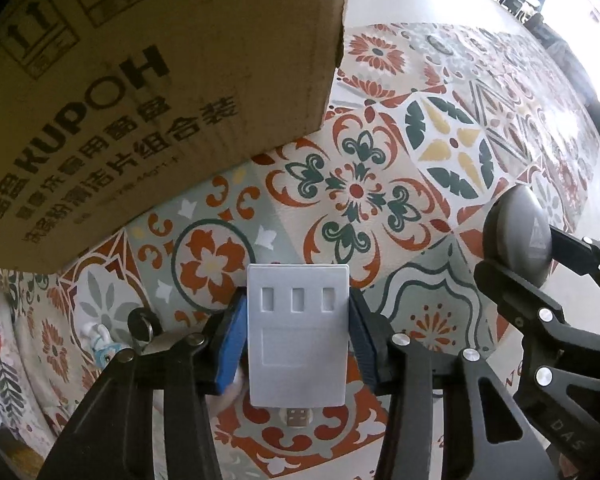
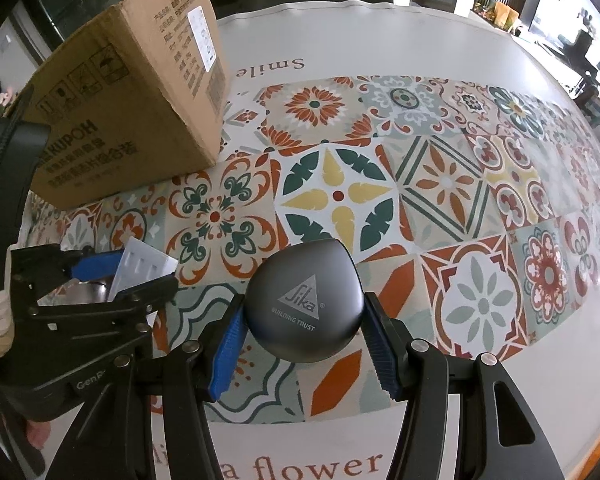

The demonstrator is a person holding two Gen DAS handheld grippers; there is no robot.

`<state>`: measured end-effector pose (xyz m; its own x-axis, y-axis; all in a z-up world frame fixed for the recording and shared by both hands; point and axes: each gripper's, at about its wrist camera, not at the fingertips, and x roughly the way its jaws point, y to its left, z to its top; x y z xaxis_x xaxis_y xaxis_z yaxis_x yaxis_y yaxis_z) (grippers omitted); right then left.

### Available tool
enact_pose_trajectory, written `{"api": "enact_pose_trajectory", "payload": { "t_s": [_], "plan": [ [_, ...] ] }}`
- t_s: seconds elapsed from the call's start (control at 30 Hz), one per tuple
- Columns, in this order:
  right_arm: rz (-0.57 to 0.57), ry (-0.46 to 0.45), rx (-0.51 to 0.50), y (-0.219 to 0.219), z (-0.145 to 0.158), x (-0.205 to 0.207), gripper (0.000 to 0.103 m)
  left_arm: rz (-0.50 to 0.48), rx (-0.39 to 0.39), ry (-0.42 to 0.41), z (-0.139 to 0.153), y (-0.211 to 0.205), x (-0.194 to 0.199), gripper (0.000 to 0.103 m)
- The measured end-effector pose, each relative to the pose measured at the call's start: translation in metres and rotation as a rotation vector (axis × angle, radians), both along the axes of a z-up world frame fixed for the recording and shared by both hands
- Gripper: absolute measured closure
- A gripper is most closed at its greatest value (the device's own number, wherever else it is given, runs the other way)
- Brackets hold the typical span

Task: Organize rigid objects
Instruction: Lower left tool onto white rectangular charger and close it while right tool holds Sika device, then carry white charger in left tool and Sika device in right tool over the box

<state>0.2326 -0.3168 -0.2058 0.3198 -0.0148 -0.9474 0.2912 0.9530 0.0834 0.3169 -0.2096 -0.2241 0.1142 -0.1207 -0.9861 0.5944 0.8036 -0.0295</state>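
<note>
Between the blue pads of the left gripper [image 1: 298,338] sits a flat white plastic adapter [image 1: 299,332], three slots on its face, clamped above the patterned tablecloth [image 1: 380,184]; the right gripper [image 2: 302,336] grips a rounded grey Sika case [image 2: 302,302] just right of it; a cardboard box [image 2: 128,108] stands far left.

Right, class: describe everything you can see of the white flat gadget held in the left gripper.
The white gadget is a flat rectangular piece, seemingly matte plastic, with rounded corners. Its face carries three small rectangular recesses in a row and a larger shallow rectangular recess below them. A metal USB plug sticks out of the edge nearest the camera. The left gripper clamps its two long sides between blue pads, holding it above the patterned tablecloth. In the right wrist view it appears tilted. Nothing else visibly touches it.
</note>
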Motion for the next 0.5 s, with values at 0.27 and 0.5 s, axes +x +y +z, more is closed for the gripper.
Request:
{"api": "enact_pose_trajectory", "payload": {
  "t_s": [0.27, 0.5],
  "plan": [
    [-0.003, -0.022, 0.011, 0.001, 0.009, -0.007, 0.046, 0.061, -0.078, -0.056, 0.024, 0.02, -0.019, 0.056],
    [-0.004, -0.072, 0.014, 0.008, 0.032, -0.018, 0.046, 0.109, -0.134, -0.124, 0.057, 0.041, -0.037, 0.056]
  ]
}}
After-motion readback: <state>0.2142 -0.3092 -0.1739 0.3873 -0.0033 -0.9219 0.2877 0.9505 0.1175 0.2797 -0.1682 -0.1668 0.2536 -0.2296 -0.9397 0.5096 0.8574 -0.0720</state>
